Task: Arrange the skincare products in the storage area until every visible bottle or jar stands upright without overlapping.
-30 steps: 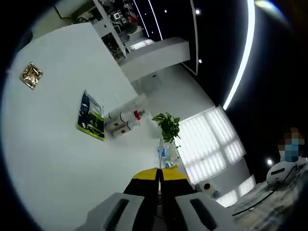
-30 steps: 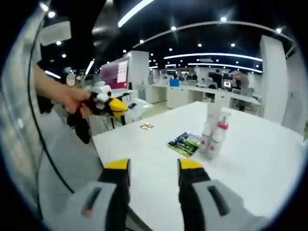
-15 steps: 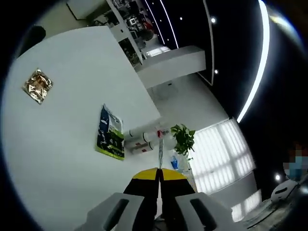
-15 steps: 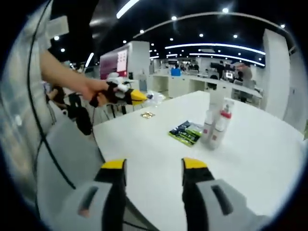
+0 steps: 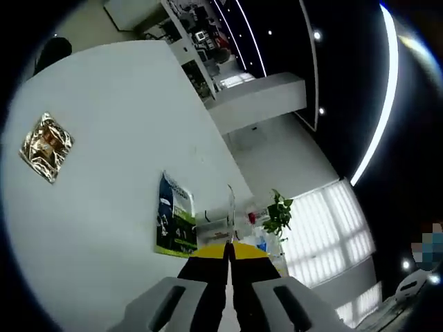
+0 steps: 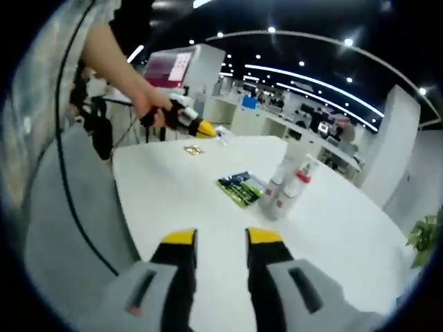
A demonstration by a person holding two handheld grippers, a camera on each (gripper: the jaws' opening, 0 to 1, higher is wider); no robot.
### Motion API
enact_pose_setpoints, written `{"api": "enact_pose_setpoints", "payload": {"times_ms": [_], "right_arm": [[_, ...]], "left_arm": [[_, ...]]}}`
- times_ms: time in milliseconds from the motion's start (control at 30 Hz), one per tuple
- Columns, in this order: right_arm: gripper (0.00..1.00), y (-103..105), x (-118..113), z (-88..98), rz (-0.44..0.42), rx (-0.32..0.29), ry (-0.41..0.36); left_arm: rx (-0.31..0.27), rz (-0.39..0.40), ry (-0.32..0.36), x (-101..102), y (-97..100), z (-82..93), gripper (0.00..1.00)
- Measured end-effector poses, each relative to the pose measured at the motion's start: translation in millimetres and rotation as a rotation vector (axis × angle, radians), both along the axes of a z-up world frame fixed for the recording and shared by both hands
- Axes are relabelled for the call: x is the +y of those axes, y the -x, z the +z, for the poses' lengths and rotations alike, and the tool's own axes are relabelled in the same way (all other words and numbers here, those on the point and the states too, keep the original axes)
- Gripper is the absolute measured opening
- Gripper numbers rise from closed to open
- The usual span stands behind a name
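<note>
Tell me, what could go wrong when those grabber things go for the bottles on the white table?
The bottles stand close together, touching or nearly so, so reaching for one could tip its neighbour. The green packet lies right beside them and might get dragged along. The left gripper has its fingers shut, so it would push things over instead of grabbing.

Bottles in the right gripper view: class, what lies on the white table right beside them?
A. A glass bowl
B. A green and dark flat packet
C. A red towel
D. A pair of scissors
B: the green and dark packet lies flat on the table just beside the standing bottles.
</note>
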State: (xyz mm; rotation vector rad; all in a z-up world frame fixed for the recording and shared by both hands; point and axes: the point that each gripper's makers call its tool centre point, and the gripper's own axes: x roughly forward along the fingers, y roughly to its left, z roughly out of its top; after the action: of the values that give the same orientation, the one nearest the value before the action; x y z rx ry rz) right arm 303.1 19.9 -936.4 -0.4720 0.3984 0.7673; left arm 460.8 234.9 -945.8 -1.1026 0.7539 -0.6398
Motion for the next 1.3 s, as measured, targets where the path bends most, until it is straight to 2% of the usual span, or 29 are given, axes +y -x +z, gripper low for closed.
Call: {"api": "enact_pose_setpoints", "payload": {"times_ms": [133,267,333,500,833,1000,1200,1300], "right_arm": [[0.23,-3,-7,-2.5,-0.024,0.035,-0.015],[0.29,-4,-3,-1.3,-0.067,0.074,-0.108],[0.30,-3,-1,-2.0,-0.062,0.069,-0.097],[0.30,-3,-1,-5.9,-0.066,0.088,-0.093],[0.33,-4,-4,-10.1,-0.083,0.102,-0.077],[0.36,-6,-8,-12.4,-0.100,0.099,-0.059],[0.36,-7,-8,-13.6,-0.101,0.103,-0.058],[0.36,-7,-8,-14.6,-0.098,0.100,-0.051]], "left_arm": [[0.014,0.012,-0.017,6,-18.1,-8.5,0.00],[0.021,0.021,-0.027,8,-37.7,-15.3,0.00],[0.027,0.000,-0.049,5,-49.1,-22.6,0.00],[0.028,-0.031,-0.055,0,-61.3,-28.8,0.00],[0.101,-0.064,-0.067,3,-79.8,-52.5,0.00],[0.154,-0.098,-0.145,7,-81.6,-73.2,0.00],[0.177,-0.106,-0.185,8,-90.4,-84.9,0.00],[0.199,-0.121,-0.253,11,-92.0,-95.0,0.01]]}}
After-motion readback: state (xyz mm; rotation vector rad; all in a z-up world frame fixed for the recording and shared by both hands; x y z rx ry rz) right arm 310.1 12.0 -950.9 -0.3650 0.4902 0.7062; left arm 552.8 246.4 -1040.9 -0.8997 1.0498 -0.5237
